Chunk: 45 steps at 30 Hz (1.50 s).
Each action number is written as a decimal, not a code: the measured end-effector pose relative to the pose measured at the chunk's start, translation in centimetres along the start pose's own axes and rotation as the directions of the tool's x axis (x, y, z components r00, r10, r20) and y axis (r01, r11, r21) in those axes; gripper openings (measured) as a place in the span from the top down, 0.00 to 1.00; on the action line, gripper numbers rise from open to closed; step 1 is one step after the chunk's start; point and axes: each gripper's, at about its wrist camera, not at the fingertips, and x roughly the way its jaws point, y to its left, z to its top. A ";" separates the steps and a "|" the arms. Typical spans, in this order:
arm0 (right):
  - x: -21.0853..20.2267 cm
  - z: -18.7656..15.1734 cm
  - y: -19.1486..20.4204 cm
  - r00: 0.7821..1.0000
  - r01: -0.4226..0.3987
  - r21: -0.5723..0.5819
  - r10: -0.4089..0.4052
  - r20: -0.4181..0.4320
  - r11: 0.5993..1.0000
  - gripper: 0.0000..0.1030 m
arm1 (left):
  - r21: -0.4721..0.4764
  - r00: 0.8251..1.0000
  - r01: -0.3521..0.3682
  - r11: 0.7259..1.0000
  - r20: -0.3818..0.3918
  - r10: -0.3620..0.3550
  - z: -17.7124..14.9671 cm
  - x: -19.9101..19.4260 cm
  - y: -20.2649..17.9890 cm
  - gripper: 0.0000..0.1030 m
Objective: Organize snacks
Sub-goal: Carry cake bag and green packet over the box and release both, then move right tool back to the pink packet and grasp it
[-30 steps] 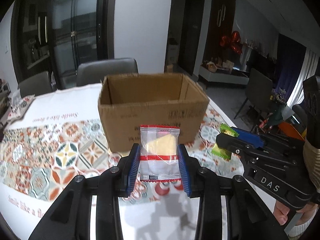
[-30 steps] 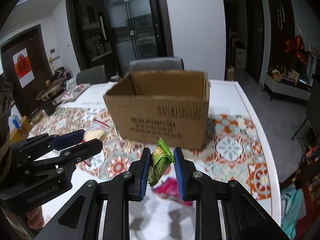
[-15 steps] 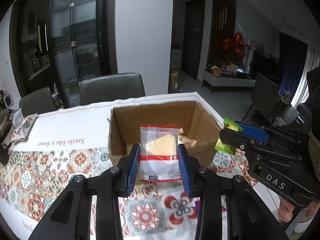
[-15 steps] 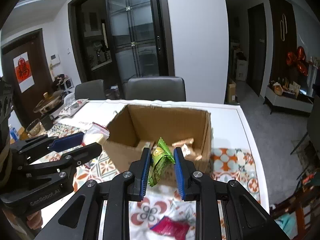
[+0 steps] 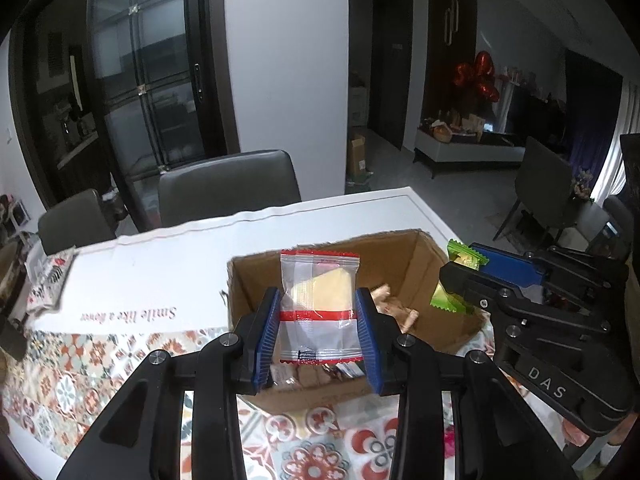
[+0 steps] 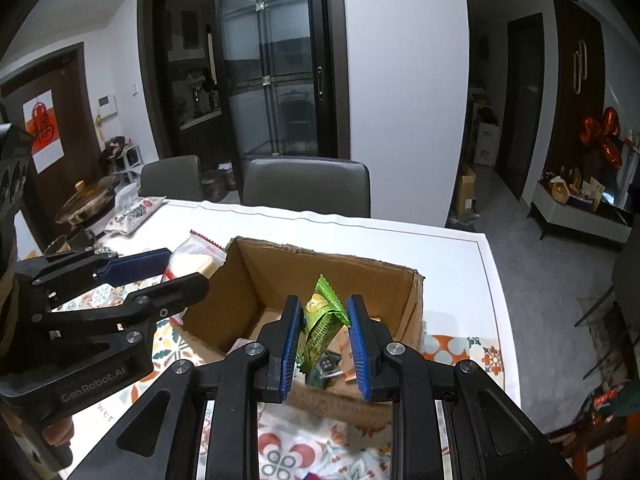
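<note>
My left gripper (image 5: 318,320) is shut on a clear packet with red stripes and a yellow snack inside (image 5: 319,304). It hangs over the left half of an open cardboard box (image 5: 436,256) that holds several wrapped snacks. My right gripper (image 6: 322,330) is shut on a green snack packet (image 6: 322,318) above the box (image 6: 404,304). Each gripper shows in the other's view: the right one (image 5: 464,280) at the box's right side, the left one (image 6: 176,268) at its left side with the clear packet (image 6: 192,258).
The box stands on a table with a patterned cloth (image 5: 80,368). Two grey chairs (image 5: 228,184) stand behind the table. A printed bag (image 5: 48,280) and a pot (image 6: 84,200) sit at the far left. The table's right edge (image 6: 496,288) is close to the box.
Both grippers have risen and moved forward with their packets, from in front of the box's wall to above its opening. The box's inside now shows.
</note>
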 end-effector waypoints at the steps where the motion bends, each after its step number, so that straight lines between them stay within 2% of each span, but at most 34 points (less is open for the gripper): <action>1: 0.4 0.2 -0.1 1.000 -0.001 0.001 0.001 -0.002 1.000 0.75 | 0.004 1.000 -0.006 1.000 0.003 0.006 0.3 0.4 0.0 0.64; 5: 1.8 0.7 -0.6 1.000 0.011 0.001 -0.011 -0.014 1.000 0.74 | 0.007 0.999 -0.044 0.999 0.004 0.044 0.8 1.4 0.2 0.59; 9: 2.6 0.7 -1.2 1.000 0.018 0.017 -0.018 -0.021 1.000 0.55 | -0.004 0.998 -0.062 0.998 0.000 0.062 0.1 1.4 0.3 0.53; 11: 2.5 0.4 -1.2 1.000 0.026 0.015 -0.026 -0.015 1.000 0.55 | -0.006 0.997 -0.075 0.997 0.005 0.075 -0.4 1.0 0.3 0.53; 13: 2.1 -0.1 -1.1 1.000 0.029 0.013 -0.028 -0.012 1.000 0.55 | -0.014 0.995 -0.096 0.995 0.011 0.096 -1.1 0.5 0.3 0.51; 15: 1.6 -0.6 -0.9 1.000 0.024 0.009 -0.023 -0.007 1.000 0.54 | -0.027 0.996 -0.088 0.996 0.020 0.089 -1.9 -0.4 0.3 0.49; 18: 0.5 -1.5 -0.5 1.000 0.018 0.005 -0.018 0.010 1.000 0.45 | -0.041 0.995 -0.091 0.995 0.038 0.092 -3.1 -1.8 0.1 0.45; 21: -0.9 -2.7 0.1 0.999 0.027 -0.008 -0.027 0.035 1.000 0.45 | -0.044 0.994 -0.095 0.995 0.052 0.097 -4.4 -3.1 -0.2 0.39; 26: -2.9 -5.1 0.5 0.998 0.031 0.011 -0.031 0.055 0.999 0.33 | -0.061 0.993 -0.098 0.993 0.059 0.102 -7.2 -5.0 -0.6 0.33; 37: -4.9 -10.4 1.3 0.999 0.030 0.004 -0.030 0.027 1.000 0.28 | -0.086 0.994 -0.105 0.991 0.000 0.106 -13.0 -6.5 -1.9 0.26; 45: -4.5 -13.6 1.3 0.998 0.027 -0.019 -0.028 -0.054 0.999 0.26 | -0.109 0.992 -0.092 0.990 -0.096 0.082 -16.5 -5.4 -3.3 0.26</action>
